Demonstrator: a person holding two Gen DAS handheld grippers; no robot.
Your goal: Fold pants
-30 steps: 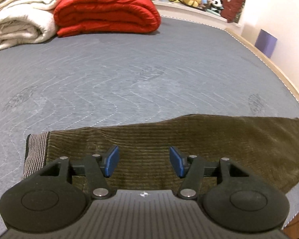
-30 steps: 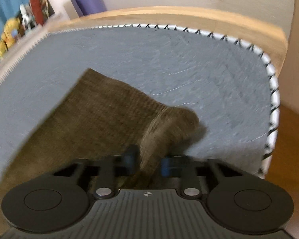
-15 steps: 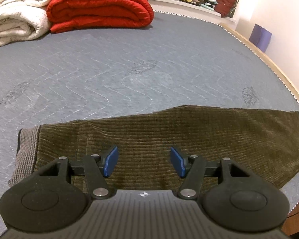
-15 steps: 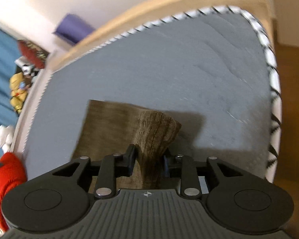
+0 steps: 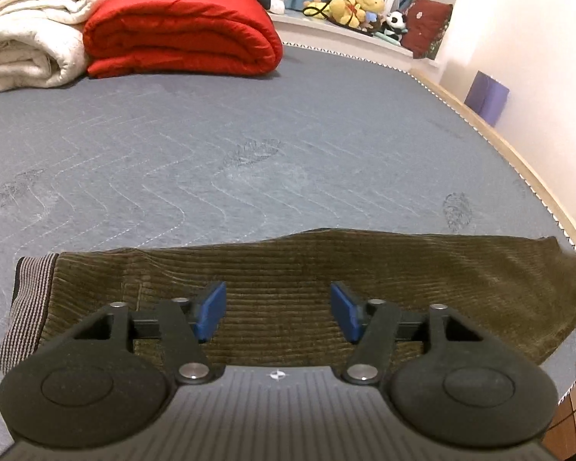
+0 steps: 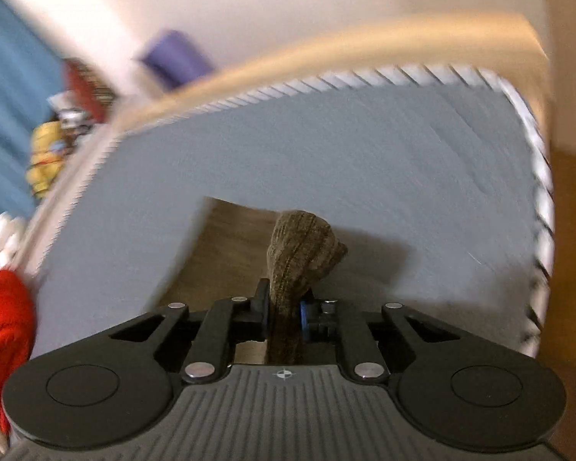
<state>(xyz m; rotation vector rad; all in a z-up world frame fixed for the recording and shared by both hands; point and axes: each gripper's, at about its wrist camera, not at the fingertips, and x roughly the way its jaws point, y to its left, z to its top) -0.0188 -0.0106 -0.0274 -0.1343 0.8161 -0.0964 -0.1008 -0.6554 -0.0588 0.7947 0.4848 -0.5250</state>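
Observation:
Olive corduroy pants [image 5: 288,265] lie folded lengthwise across the near edge of a grey mattress [image 5: 249,146], striped waistband [image 5: 27,307] at the left, leg ends at the right. My left gripper [image 5: 278,309] is open and empty, hovering over the middle of the pants. My right gripper [image 6: 284,315] is shut on a bunched fold of the pants' leg end [image 6: 299,253] and holds it lifted above the mattress [image 6: 326,161]; the rest of the leg [image 6: 226,246] hangs below it.
A red folded quilt [image 5: 180,30] and white blankets [image 5: 23,50] lie at the mattress's far end. Plush toys [image 5: 361,4] sit on a ledge behind. A purple roll [image 5: 485,96] leans on the right wall. The wooden bed frame [image 6: 326,53] and floor [image 6: 572,230] border the right side.
My right gripper has lifted the leg end higher and swung leftward, its view blurring. The right end of the pants rises off the mattress. My left gripper stays open over the pants.

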